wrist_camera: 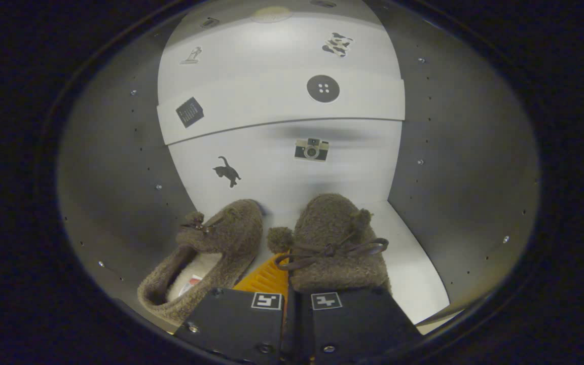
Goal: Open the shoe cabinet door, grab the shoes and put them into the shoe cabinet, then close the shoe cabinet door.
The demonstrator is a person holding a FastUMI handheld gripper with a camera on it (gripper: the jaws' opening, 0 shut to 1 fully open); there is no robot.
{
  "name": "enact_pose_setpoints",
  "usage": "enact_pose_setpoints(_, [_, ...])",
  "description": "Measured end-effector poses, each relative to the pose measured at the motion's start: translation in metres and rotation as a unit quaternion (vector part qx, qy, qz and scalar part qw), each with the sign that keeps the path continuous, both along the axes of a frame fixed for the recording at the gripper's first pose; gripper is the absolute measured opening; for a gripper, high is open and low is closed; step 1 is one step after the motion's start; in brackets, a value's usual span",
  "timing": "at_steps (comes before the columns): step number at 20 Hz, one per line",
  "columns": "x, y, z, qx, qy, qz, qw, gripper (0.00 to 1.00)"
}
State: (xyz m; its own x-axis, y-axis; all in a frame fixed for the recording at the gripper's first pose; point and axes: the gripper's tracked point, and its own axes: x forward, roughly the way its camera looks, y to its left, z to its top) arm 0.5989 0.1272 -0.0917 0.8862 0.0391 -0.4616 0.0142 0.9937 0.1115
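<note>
The view looks into the shoe cabinet point(119, 167), whose grey side walls frame a pale back panel point(282, 167) and a shelf point(282, 109) running across it higher up. Stickers dot the white surfaces: a cat point(227, 171) and a camera point(312, 149) below the shelf, a button point(323, 88) and a dark square point(189, 112) on the shelf's front edge. Two fuzzy brown slippers lie on the cabinet floor point(413, 274). The left slipper point(206, 258) lies apart from the claw, its long axis angled so the toe points toward the back panel and somewhat rightward, its heel opening nearest the camera and showing a pale lining. The right slipper point(335, 243) runs almost straight away from the camera, toe toward the back wall, with a dark bow point(330, 251) and pompoms on top. The claw point(287, 294) sits at this slipper's heel end with its fingers drawn close together; it seems to be pinching the slipper's heel edge, though the contact itself is hidden behind the finger housings. A ribbed orange part shows just beside the left finger, between the two slippers.
</note>
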Motion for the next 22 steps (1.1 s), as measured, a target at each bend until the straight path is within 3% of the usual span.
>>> enact_pose_setpoints(3, [0.002,0.003,-0.008,-0.004,0.027,0.008,1.000,0.11])
enact_pose_setpoints(6, [-0.001,0.009,0.008,0.015,0.002,0.022,1.000,0.14])
enact_pose_setpoints(10, [-0.019,0.011,0.023,0.007,-0.024,0.033,0.999,0.74])
enact_pose_setpoints(11, [-0.024,0.009,0.026,0.006,-0.031,0.032,0.999,0.81])
enact_pose_setpoints(17, [-0.075,0.010,0.052,-0.021,-0.089,0.027,0.995,0.80])
enact_pose_setpoints(22, [-0.160,0.019,0.091,-0.038,-0.169,0.049,0.984,0.81])
